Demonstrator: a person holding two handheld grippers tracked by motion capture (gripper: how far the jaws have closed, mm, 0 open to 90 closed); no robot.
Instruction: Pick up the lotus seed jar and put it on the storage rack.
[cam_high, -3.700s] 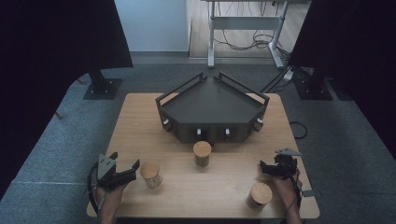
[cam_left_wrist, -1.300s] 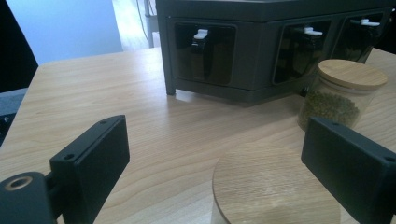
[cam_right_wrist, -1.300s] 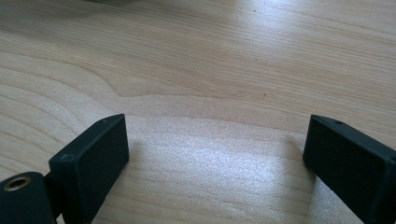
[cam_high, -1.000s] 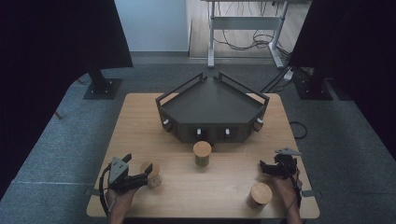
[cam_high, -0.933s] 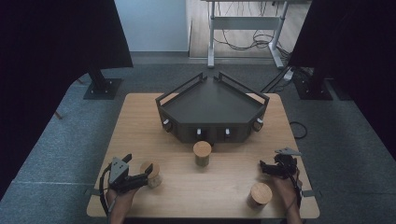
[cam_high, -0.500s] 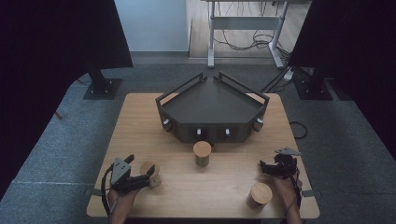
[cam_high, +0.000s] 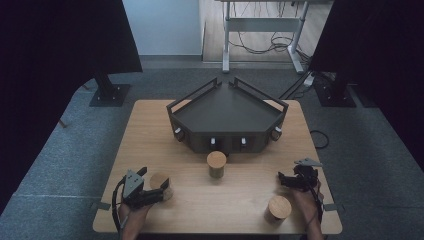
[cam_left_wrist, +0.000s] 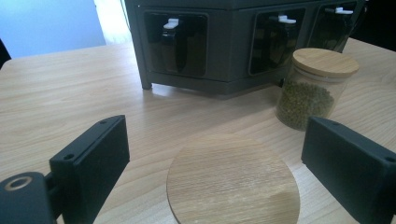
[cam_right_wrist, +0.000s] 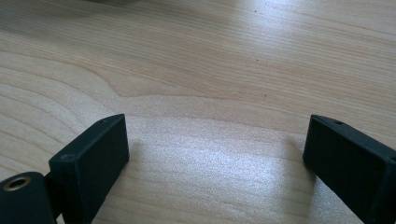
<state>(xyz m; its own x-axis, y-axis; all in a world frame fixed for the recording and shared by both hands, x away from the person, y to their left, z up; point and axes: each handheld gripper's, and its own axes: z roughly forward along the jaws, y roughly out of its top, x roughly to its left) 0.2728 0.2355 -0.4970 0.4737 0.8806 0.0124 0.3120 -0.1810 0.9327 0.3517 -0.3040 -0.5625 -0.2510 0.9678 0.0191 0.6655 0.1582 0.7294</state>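
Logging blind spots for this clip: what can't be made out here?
- Near jar, left gripper view: its lid covers the body, contents unseen.
- Right jar, high view: contents too small to tell.
- Rack, left gripper view: top cut off by the frame edge; dark compartments hide contents.

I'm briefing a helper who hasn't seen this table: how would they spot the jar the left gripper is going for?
Start at the dark angular rack at the far middle of the wooden table, then come to the near left corner. There the left gripper straddles a wooden-lidded jar, jaws open. Unlike the jar by the rack and the jar near the right gripper, it sits between jaws.
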